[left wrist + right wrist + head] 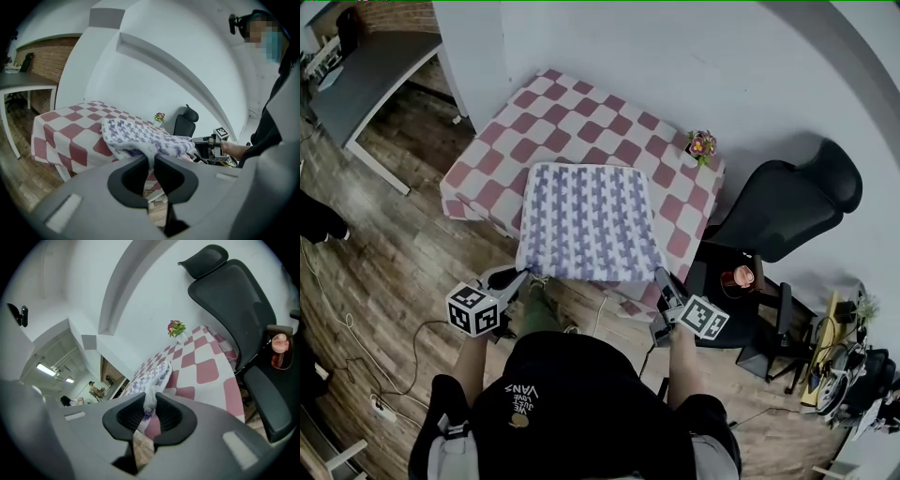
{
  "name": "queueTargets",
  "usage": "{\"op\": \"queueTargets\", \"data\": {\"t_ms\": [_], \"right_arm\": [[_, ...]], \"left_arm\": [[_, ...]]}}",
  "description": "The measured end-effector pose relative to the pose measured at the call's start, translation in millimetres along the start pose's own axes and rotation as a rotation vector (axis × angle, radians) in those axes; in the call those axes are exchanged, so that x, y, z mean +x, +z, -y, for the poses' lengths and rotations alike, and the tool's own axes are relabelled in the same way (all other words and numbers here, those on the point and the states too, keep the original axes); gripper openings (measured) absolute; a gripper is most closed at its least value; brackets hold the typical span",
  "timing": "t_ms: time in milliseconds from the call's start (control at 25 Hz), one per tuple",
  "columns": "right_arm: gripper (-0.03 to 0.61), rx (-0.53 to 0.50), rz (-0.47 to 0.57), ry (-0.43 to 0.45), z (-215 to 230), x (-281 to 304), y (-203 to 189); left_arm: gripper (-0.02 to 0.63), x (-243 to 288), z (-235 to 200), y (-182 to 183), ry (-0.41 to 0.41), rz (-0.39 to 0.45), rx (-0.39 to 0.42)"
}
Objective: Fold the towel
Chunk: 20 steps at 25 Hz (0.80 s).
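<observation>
— Head view: where's the towel (589,220)?
— Spread over the checked table (581,112), near corners in my left gripper (517,277) and right gripper (664,281).
— Left gripper view?
— Jaws clamped on a towel (140,136) corner.
— Right gripper view?
— Likewise pinching the towel's (157,378) other corner.

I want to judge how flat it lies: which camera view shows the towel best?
The head view: the whole towel shows there, spread on the checked table, its near corners pinched by the left gripper and right gripper. Each gripper view shows it low from the side, its edge bunched between that gripper's fingers.
</observation>
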State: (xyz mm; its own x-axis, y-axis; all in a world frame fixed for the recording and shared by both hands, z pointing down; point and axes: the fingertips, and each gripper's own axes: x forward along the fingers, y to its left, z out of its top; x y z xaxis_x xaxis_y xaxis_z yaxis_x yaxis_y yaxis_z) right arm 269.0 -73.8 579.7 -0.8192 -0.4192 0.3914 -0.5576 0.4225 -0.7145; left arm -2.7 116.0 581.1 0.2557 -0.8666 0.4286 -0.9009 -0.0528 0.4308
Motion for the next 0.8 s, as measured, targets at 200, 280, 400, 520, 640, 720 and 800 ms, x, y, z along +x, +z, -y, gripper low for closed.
{"op": "queueTargets", "data": {"t_ms": [200, 280, 400, 520, 640, 720, 800], "right_arm": [[0.069, -0.01, 0.049, 0.035, -16.3, 15.9, 33.3], [0.069, -0.022, 0.061, 0.04, -22.9, 29.7, 48.7], [0.069, -0.037, 0.066, 0.032, -28.4, 56.2, 70.1], [0.069, -0.042, 0.06, 0.013, -28.1, 85.9, 87.5], [0.069, -0.026, 0.053, -0.012, -21.9, 116.1, 100.7], [0.069, -0.011, 0.04, -0.038, -13.9, 136.3, 106.0], [0.069, 0.0, 0.021, -0.074, -3.1, 154.5, 109.6]], "left_arm": [[0.037, 5.0, -7.1, 39.1, 0.014, 0.044, 0.0], [0.037, 10.8, -15.8, 55.4, 0.019, 0.052, 0.002], [0.037, 25.6, -35.0, 75.8, 0.021, 0.048, -0.008], [0.037, 43.0, -56.6, 92.0, 0.016, 0.031, -0.031], [0.037, 63.5, -79.4, 104.0, 0.004, -0.003, -0.053], [0.037, 78.2, -94.8, 110.3, -0.006, -0.025, -0.073], [0.037, 93.6, -108.6, 115.2, -0.02, -0.05, -0.099]]}}
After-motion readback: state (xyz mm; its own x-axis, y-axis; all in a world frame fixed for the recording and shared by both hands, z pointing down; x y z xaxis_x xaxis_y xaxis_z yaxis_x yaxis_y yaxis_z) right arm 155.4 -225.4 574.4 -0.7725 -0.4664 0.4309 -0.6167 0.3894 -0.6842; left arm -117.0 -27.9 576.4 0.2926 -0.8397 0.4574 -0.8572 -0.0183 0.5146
